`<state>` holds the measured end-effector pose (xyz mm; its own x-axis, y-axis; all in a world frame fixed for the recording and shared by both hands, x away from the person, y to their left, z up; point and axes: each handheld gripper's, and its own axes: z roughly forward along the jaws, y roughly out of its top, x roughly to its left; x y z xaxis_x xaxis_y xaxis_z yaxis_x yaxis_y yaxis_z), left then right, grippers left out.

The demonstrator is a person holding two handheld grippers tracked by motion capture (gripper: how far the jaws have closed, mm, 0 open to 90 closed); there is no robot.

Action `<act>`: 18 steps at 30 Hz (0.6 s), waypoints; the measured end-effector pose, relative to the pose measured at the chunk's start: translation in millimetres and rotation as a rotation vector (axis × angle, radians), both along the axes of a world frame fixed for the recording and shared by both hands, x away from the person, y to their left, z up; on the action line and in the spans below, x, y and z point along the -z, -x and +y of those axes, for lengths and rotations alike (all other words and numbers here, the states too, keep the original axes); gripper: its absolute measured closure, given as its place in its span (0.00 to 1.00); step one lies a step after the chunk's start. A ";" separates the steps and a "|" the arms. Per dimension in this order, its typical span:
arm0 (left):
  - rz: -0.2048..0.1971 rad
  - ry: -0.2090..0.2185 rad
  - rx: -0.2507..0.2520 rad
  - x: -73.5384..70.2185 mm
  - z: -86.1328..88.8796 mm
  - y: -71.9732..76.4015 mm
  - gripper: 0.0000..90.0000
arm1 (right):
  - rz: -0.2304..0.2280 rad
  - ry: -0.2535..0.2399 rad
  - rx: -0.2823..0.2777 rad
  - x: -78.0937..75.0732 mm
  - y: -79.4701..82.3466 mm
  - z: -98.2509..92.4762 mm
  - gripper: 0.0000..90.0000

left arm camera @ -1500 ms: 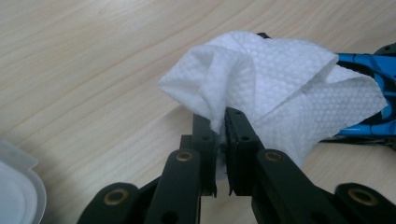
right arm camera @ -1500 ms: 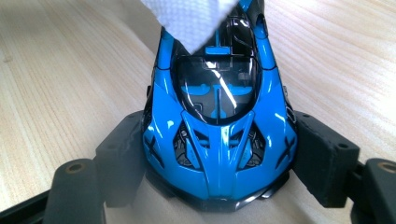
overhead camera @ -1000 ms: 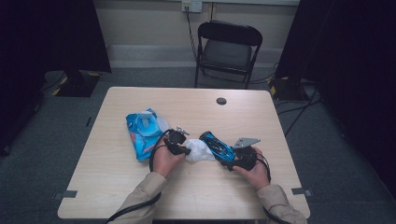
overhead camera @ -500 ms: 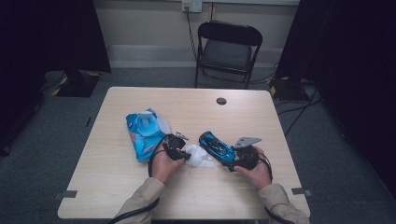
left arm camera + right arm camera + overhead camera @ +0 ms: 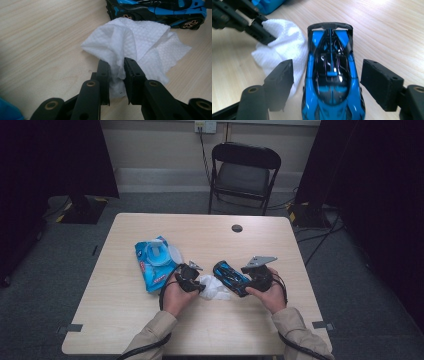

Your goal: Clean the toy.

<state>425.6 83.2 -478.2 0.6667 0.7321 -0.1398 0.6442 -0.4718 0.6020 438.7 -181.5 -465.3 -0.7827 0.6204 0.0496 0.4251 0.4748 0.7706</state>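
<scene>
— High view first: where do the two grippers sit?
— Both are low over the wooden table (image 5: 125,315), near its front edge. The left gripper (image 5: 200,287) meets a crumpled white wipe (image 5: 216,289), and the right gripper (image 5: 240,282) is at a blue and black toy car (image 5: 229,275) just beside that wipe. A blue wipe packet (image 5: 155,262) lies behind the left hand.
— Is the wipe held?
— Yes. In the left gripper view the jaws are nearly closed, pinching a fold of the wipe, though they have just been easing apart a little.
— And the car?
— In the right gripper view it lies lengthwise between widely spread jaws with a gap on each side, so it isn't clamped. Those jaws have just been closing slightly.
</scene>
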 end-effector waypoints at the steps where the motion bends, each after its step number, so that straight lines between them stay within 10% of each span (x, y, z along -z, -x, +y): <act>1: -0.003 -0.002 0.005 -0.1 -0.4 0.4 0.83 | 0.001 -0.002 0.002 0.9 -2.0 2.0 0.33; 18: -0.011 0.005 0.004 3.9 -1.4 0.2 0.75 | -0.001 0.018 0.013 7.4 -16.8 22.6 0.52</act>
